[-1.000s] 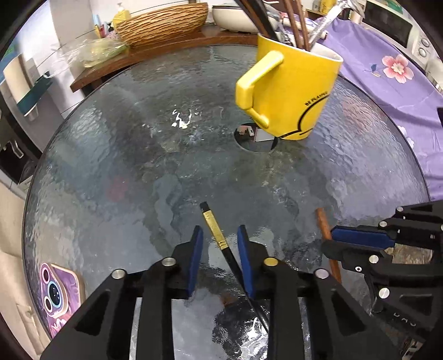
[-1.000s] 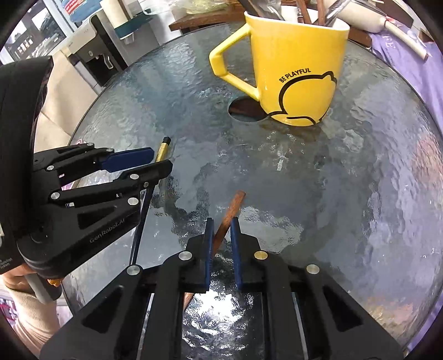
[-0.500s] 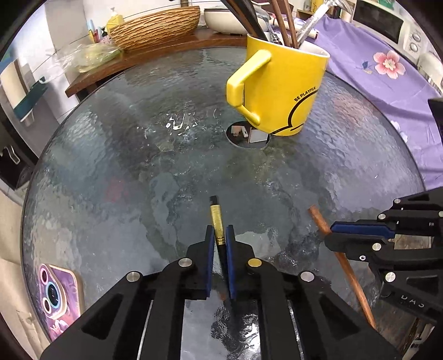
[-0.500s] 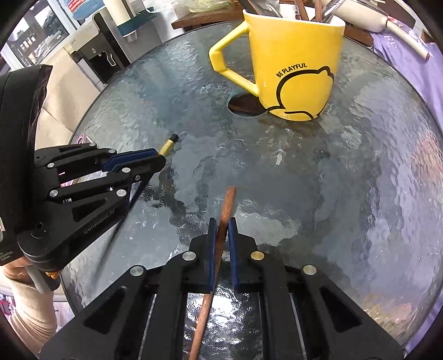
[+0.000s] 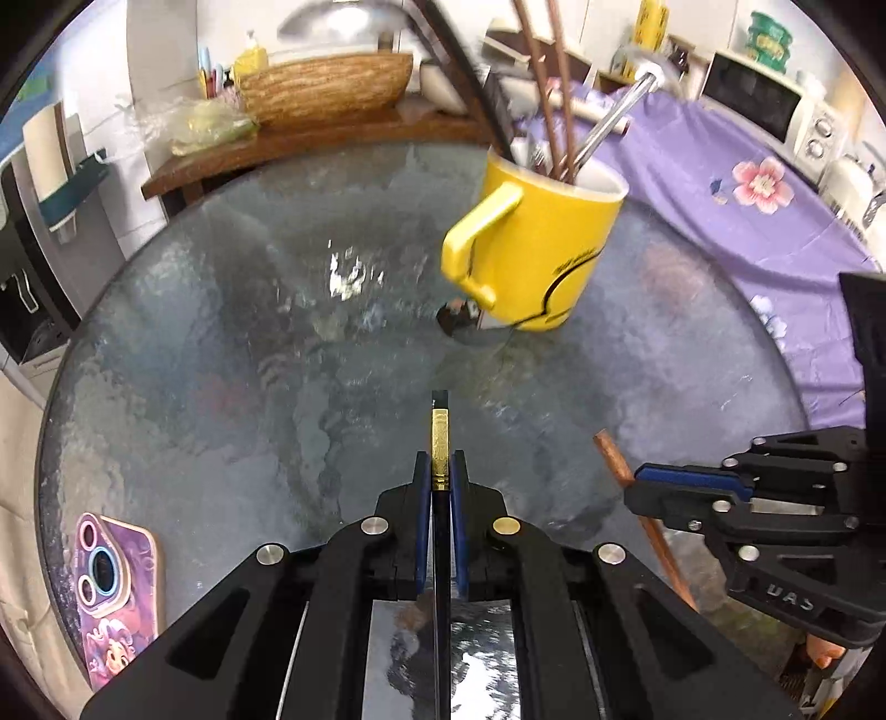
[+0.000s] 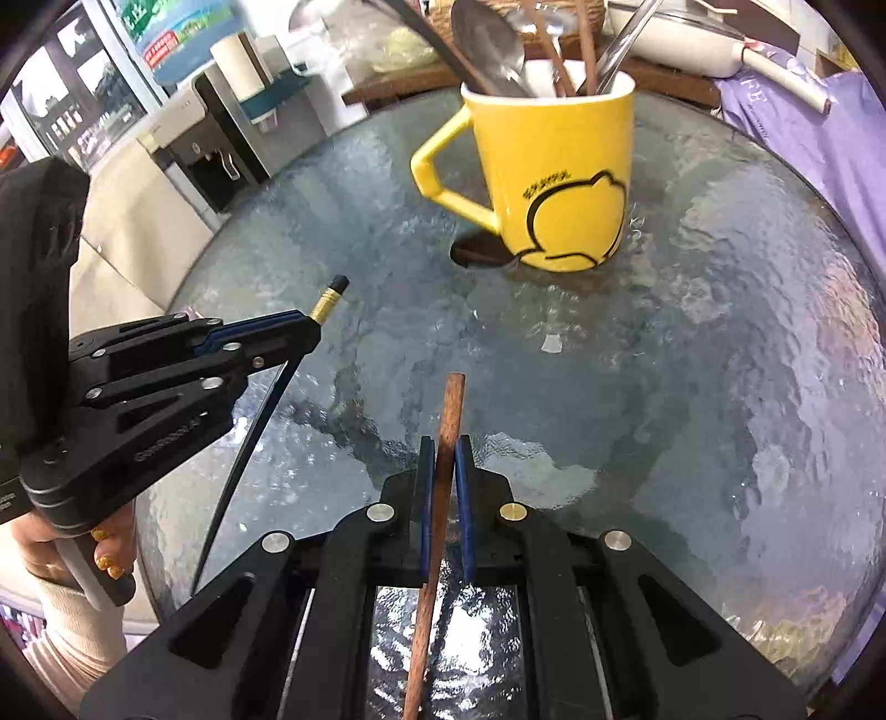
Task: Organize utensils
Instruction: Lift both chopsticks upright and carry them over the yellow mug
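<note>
Two chopsticks, one per claw, both held above the round glass desk (image 5: 183,354).

Item 1: black chopstick (image 5: 440,437) with a gold band near its blunt end. The left claw (image 5: 441,471) is clamped tight on it at the band. Long axis runs along the fingers; the blunt end points away toward the mug, the thin end trails back under the claw, where the claw's body cuts it off. In the right wrist view the thin end hangs down, clear of the glass.

Item 2: brown wooden chopstick (image 6: 447,421). The right claw (image 6: 444,471) is closed on its shaft. The upper end points toward the mug; the lower end runs out of frame at the bottom.

Item 3: yellow mug (image 6: 559,166), upright beside the hole at the desk's centre, handle toward the left claw's side. It holds a spoon (image 6: 490,50), brown chopsticks and metal handles, their tops cut off or blurred.

Item 4: phone (image 5: 113,587) in a purple case, at the desk's near left edge, partly cropped.
</note>
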`<state>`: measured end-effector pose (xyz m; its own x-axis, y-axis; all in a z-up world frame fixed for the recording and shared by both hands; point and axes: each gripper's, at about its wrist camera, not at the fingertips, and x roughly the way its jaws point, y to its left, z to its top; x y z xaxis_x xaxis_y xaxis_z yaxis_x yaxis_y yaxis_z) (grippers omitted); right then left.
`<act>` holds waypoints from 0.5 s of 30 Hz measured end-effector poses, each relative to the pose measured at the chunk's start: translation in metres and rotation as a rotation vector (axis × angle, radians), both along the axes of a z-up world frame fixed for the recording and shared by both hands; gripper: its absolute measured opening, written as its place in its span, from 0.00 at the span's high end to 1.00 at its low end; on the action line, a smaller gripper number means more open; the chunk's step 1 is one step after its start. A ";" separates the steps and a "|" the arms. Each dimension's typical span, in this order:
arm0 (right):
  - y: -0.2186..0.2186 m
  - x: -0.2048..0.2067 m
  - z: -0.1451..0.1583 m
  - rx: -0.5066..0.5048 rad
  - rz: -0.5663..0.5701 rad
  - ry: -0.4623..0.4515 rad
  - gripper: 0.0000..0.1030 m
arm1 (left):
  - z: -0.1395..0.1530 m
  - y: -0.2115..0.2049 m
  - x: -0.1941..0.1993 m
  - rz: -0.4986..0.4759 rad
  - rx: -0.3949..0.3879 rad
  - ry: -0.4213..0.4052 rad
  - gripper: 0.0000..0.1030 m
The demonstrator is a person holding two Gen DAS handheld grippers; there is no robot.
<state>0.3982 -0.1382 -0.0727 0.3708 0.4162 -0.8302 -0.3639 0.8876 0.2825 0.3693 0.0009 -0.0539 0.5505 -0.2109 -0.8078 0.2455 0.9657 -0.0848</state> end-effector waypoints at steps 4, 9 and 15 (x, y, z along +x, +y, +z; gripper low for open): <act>-0.012 -0.006 0.015 0.034 -0.023 -0.040 0.92 | 0.022 -0.004 -0.011 -0.007 -0.029 -0.063 0.94; -0.022 -0.018 0.044 0.086 -0.041 -0.108 0.92 | 0.047 -0.006 -0.024 -0.011 -0.063 -0.135 0.94; -0.030 -0.038 0.083 0.124 -0.046 -0.216 0.93 | 0.073 -0.011 -0.036 -0.020 -0.081 -0.206 0.94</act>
